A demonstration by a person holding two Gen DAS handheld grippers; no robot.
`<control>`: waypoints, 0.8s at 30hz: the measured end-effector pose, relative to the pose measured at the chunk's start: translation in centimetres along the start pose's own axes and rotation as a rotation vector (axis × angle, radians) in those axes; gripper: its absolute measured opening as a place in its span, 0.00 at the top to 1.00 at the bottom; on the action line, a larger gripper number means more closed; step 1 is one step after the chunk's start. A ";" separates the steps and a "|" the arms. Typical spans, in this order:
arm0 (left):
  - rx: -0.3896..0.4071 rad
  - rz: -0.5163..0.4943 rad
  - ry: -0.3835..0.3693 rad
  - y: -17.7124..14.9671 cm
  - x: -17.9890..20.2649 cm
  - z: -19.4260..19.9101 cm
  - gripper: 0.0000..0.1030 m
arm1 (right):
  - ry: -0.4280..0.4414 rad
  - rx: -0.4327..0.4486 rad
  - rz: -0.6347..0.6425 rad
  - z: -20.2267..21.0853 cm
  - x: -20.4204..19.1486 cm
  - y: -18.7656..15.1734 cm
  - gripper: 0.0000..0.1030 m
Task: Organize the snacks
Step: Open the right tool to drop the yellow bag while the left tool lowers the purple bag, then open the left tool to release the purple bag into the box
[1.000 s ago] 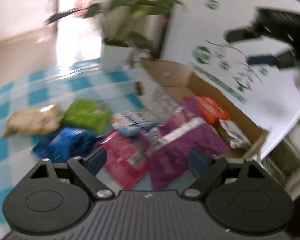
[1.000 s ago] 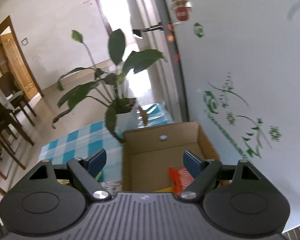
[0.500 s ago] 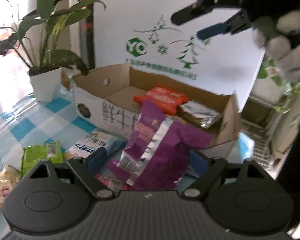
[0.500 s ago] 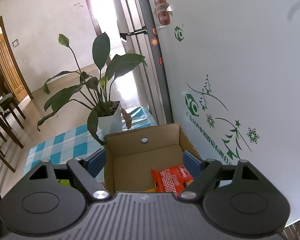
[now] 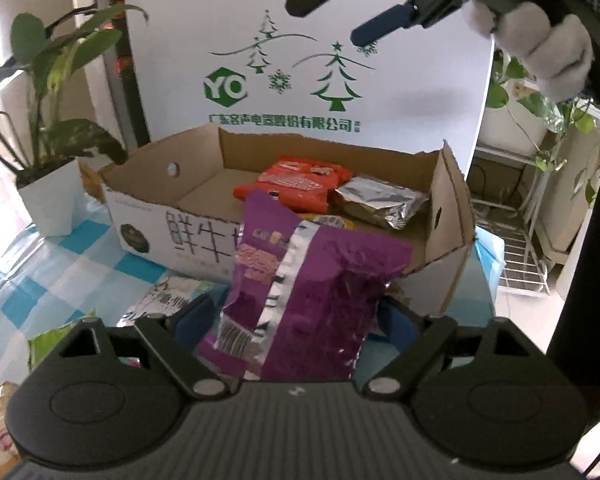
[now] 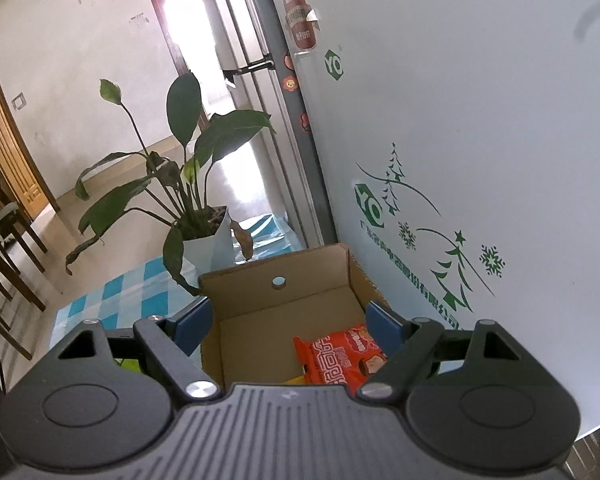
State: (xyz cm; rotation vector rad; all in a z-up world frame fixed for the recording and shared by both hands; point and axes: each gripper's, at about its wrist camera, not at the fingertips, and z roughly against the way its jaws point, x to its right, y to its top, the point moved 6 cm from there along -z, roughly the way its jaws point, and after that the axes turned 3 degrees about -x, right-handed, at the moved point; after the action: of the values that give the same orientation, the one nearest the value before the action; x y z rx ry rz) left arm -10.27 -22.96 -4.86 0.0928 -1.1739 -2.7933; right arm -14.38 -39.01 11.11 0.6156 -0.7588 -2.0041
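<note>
Between my left gripper's fingers stands the purple bag, and I think the wide-apart pads are squeezing its sides. It looks light, puffy and crinkly, and shiny foil slips, so I would hold it low and gently. Past it sits the box with a red bag and a silver bag inside. My right gripper hangs open and empty above the box.

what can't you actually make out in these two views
- Left wrist view: whether the left gripper really pinches the purple bag; the bag covers both pads.
- Left wrist view: the yellow packet in the box, mostly behind the purple bag.
- Right wrist view: the near half of the box, hidden by the right gripper.
- Left wrist view: the green bag, cut off by the gripper body.
</note>
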 end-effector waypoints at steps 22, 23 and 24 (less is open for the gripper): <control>0.112 0.346 0.016 5.9 -3.0 2.7 0.30 | -0.036 0.005 -0.002 -0.9 -1.4 0.3 0.15; 0.097 0.366 0.033 6.4 -2.8 1.9 0.29 | -0.039 0.011 -0.016 -1.0 -1.5 0.5 0.14; 0.084 0.388 0.057 6.9 -2.5 1.1 0.27 | -0.049 0.016 -0.022 -1.0 -1.6 0.6 0.13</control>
State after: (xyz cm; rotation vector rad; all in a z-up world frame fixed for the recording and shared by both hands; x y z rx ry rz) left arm -7.33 -26.61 0.86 -0.0446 -1.1527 -2.3907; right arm -12.58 -38.13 11.02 0.5880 -0.8014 -2.0420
